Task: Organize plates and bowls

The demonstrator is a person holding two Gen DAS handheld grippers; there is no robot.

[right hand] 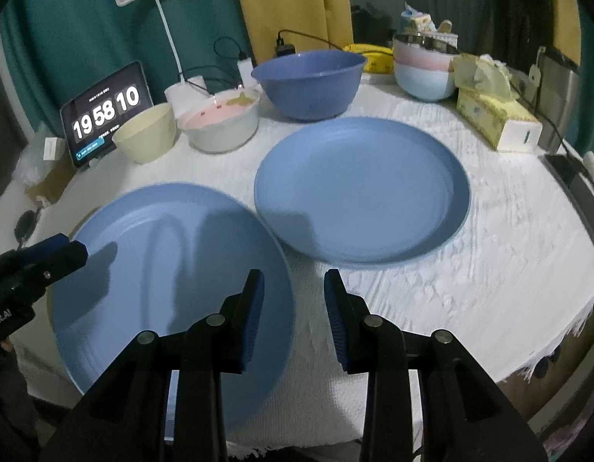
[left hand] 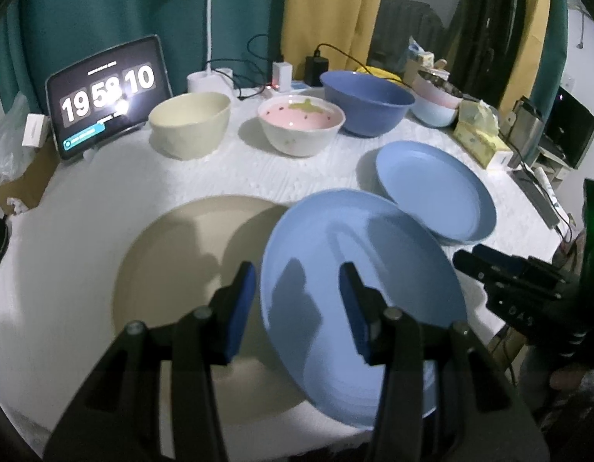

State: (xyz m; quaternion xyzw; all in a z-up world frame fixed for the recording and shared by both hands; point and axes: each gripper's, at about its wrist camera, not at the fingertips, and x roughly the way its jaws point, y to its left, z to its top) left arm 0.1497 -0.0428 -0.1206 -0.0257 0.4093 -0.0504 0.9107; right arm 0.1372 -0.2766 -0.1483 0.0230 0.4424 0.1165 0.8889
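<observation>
both grippers, left (left hand: 298,310) and right (right hand: 293,317), have fingers apart, holding nothing. grip the near blue plate (right hand: 169,288) by its 6 o'clock rim (it overlaps the beige plate (left hand: 169,269)), keeping it level.

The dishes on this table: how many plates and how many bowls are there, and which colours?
Plates: 3 – beige plate, near blue plate, far blue plate.
Bowls: 4, plus a possible fifth – cream bowl, strawberry-pattern bowl, dark blue bowl, pink-and-pale-blue bowl, which may be two nested.
Total: 7 dishes, possibly 8.
</observation>
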